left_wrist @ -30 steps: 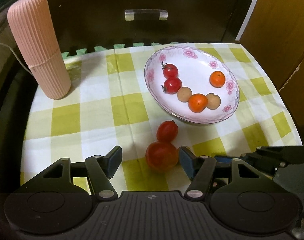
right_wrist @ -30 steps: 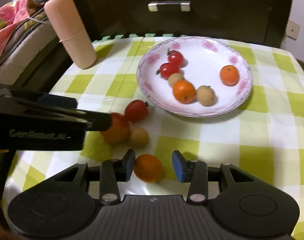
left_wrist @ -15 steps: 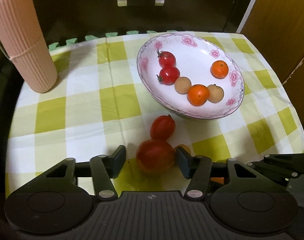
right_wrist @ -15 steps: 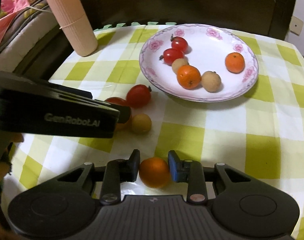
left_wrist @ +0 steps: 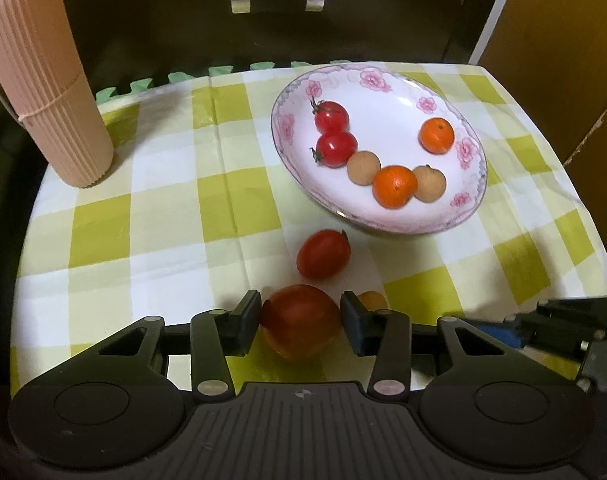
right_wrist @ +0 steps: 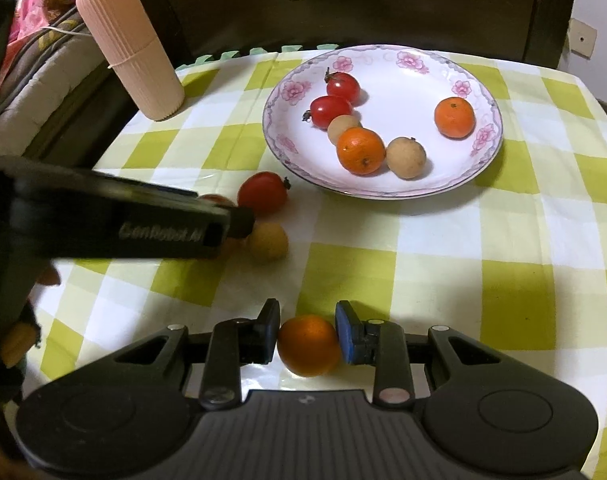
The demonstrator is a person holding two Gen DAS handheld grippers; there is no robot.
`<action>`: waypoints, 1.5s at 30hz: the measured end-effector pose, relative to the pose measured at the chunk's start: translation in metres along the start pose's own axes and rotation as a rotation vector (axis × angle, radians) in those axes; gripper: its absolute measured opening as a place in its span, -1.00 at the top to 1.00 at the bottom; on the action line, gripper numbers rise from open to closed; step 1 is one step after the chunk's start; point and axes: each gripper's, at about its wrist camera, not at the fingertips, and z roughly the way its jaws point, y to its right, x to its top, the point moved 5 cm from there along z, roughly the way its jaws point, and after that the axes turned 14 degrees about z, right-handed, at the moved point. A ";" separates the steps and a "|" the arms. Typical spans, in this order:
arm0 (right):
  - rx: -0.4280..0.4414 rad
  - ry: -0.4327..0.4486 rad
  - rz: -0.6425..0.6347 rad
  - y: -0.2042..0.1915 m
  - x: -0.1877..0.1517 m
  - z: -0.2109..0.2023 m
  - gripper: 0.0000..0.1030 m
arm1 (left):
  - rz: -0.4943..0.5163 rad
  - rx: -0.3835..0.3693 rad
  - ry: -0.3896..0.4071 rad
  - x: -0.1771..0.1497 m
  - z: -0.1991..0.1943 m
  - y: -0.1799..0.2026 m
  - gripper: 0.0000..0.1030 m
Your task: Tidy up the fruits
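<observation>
Gripping: left tool [left_wrist: 300, 318] closing on tomato [left_wrist: 301, 322]; right tool [right_wrist: 308, 334] pinches orange [right_wrist: 308, 345].

Both grippers were matte black plastic. The left gripper [left_wrist: 300, 322] had a ribbed centre plate with a small round black-and-white mark, flanked by two smooth round discs set into broad housings. Angular linkage arms with triangular cut-outs ran forward from these – each pinned by silver round screws. Its fingers [left_wrist: 245, 322] ended in dark, flat rectangular pads. The right gripper [right_wrist: 308, 338] was built the same way, ribbed plate, twin discs, silver screws, though its right pad showed blue. Seen side-on from the right wrist, the left gripper's body [right_wrist: 103, 220] was a long black bar bearing pale raised lettering – "GenRobot.AI".
</observation>
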 end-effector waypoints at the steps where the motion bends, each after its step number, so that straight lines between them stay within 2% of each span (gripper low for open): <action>1: -0.003 0.001 0.004 0.001 0.000 -0.001 0.43 | -0.002 -0.004 -0.003 -0.002 -0.001 0.000 0.00; 8: -0.005 0.018 0.009 0.004 0.000 -0.013 0.48 | -0.004 -0.014 -0.026 -0.015 -0.012 0.003 0.00; 15: 0.000 -0.003 0.003 0.008 -0.009 -0.014 0.48 | 0.002 -0.017 -0.041 -0.022 -0.013 0.007 -0.03; 24: -0.016 -0.013 -0.040 0.004 -0.019 -0.010 0.48 | 0.055 0.020 -0.071 -0.025 -0.003 0.012 -0.05; 28: -0.006 -0.016 -0.035 0.007 -0.018 -0.009 0.46 | 0.072 0.022 -0.078 -0.028 -0.003 0.014 -0.16; 33: -0.002 -0.024 -0.043 0.006 -0.018 -0.009 0.39 | 0.016 0.017 -0.065 -0.032 -0.015 0.007 -0.18; 36: -0.008 -0.027 -0.050 0.004 -0.021 -0.010 0.34 | -0.009 0.001 -0.037 -0.039 -0.032 0.009 -0.28; 39: -0.024 -0.013 -0.068 0.004 -0.025 -0.011 0.35 | -0.006 0.000 -0.026 -0.048 -0.042 0.015 -0.35; 41: -0.036 -0.008 -0.067 0.005 -0.027 -0.013 0.46 | -0.006 0.018 -0.041 -0.054 -0.041 0.016 -0.35; 45: -0.043 0.001 -0.053 0.009 -0.030 -0.018 0.47 | -0.030 0.039 -0.066 -0.058 -0.035 0.010 -0.35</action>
